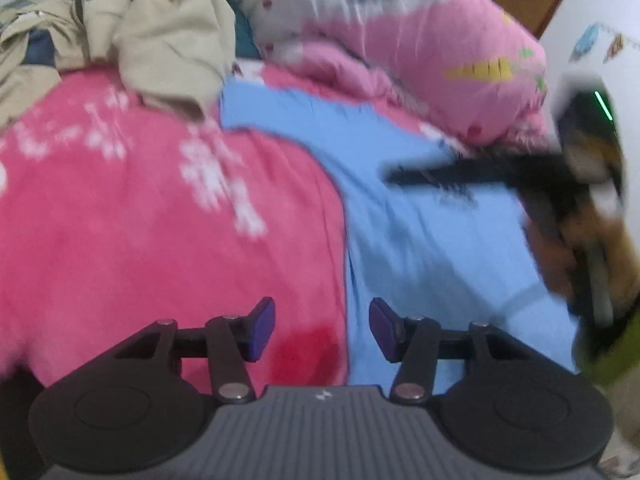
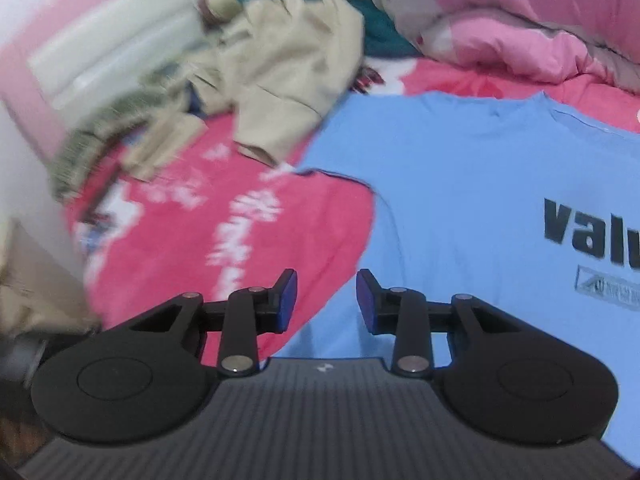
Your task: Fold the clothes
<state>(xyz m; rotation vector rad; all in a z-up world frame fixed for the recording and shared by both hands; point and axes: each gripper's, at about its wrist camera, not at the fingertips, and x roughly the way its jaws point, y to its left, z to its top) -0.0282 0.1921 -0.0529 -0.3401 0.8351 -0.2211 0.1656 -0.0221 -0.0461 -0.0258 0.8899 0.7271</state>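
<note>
A heap of crumpled beige cotton clothes (image 2: 280,92) sits far left on the pink fleece blanket with white print (image 2: 224,216). Right of it the light blue cotton T-shirt with black lettering (image 2: 472,184) lies flat, collar away, its long axis running from the grippers toward the bunched pink quilt (image 2: 520,28). The left gripper (image 1: 322,330), jaws apart and empty, hovers over the shirt's left side edge. The right gripper (image 2: 326,302), also parted and empty, hangs over that same edge, seemingly about equally near.
</note>
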